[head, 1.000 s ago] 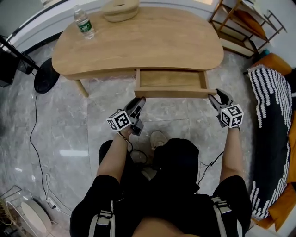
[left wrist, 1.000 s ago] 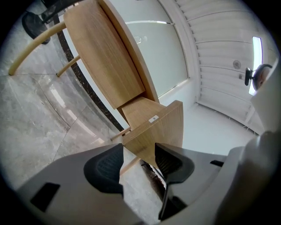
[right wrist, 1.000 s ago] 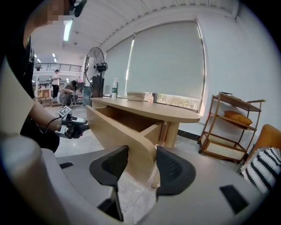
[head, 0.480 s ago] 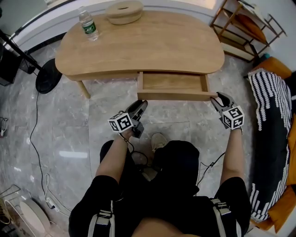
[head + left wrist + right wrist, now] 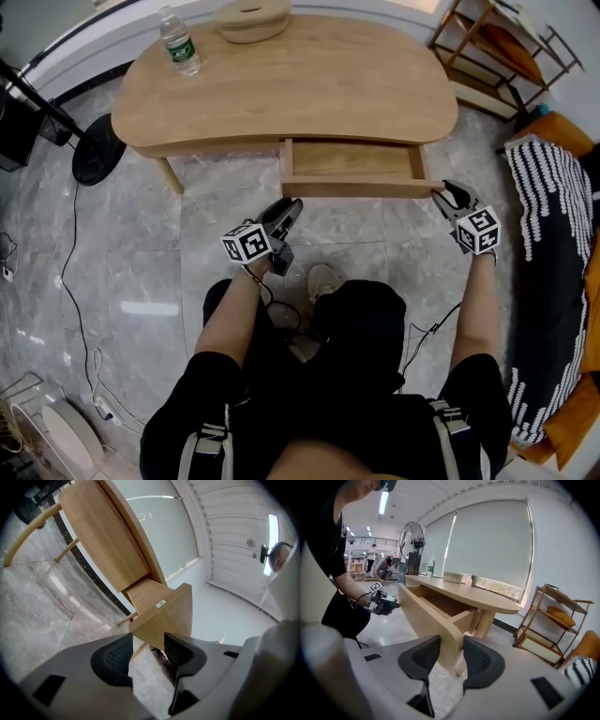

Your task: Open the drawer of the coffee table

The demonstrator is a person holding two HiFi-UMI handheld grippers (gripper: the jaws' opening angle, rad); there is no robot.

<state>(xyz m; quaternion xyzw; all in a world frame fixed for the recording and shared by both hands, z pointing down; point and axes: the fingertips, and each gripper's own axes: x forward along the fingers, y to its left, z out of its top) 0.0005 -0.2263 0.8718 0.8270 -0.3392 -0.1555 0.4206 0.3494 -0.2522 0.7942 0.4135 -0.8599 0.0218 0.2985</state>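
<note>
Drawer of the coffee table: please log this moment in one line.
drawer: pulled out | right hand-held gripper: jaws closing around drawer front's end | left hand-held gripper: open, empty

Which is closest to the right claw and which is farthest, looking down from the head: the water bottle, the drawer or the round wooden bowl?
1. drawer: its front right corner is between the jaws of the right claw, which are closing.
2. wooden bowl: on the far edge of the table, toward the left.
3. water bottle: at the table's far left corner.
</note>
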